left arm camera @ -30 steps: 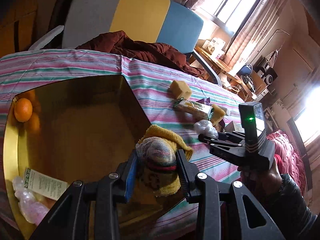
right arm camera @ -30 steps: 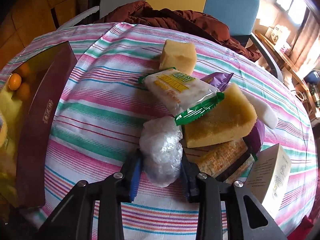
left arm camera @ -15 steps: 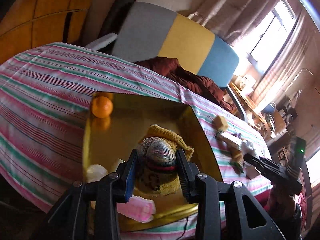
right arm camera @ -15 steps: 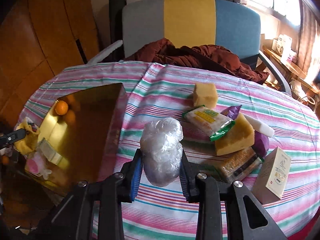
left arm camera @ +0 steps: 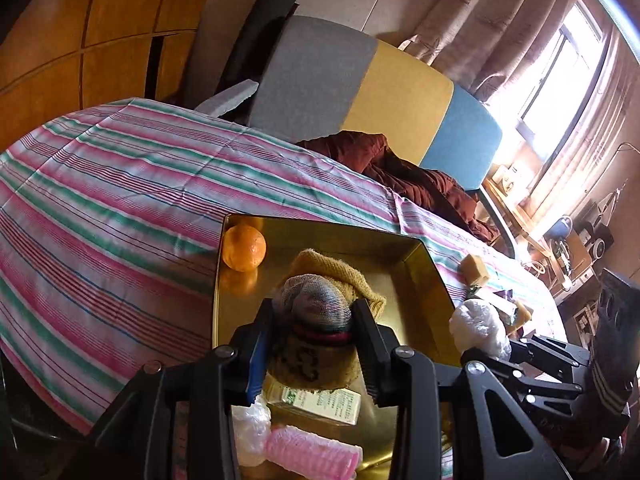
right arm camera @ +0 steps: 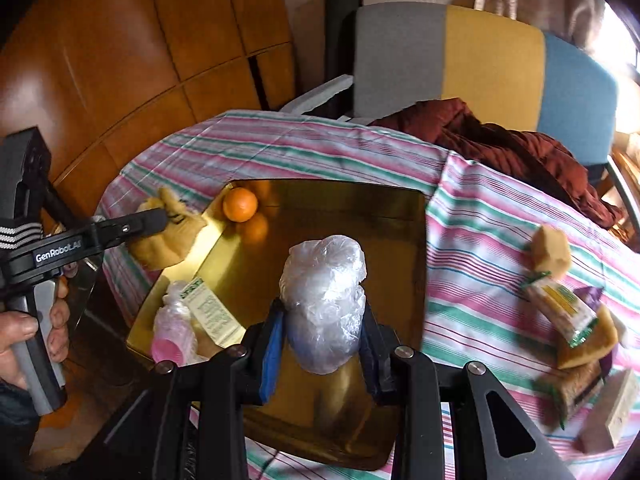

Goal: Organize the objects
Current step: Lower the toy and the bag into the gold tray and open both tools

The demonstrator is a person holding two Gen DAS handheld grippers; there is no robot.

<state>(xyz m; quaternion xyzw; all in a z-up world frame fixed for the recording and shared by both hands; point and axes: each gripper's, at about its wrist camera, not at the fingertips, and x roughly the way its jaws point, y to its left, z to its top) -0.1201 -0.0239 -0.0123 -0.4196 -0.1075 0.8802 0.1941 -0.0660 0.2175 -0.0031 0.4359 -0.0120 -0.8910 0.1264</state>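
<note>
The left tongs (left arm camera: 316, 332) pinch a yellow cloth bundle (left arm camera: 320, 308) at lower centre, over the gold tray (left arm camera: 416, 280). The right tongs (right arm camera: 322, 340) pinch a plastic wad (right arm camera: 324, 300) at centre, above that tray, on the striped worktop (right arm camera: 480, 264).

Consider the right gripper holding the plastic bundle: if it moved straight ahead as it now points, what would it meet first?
Probably the bare floor of the gold tray: the right gripper, shut on the plastic bundle, points down into it. Depth is unclear; the orange sits off-line, leftward.
</note>
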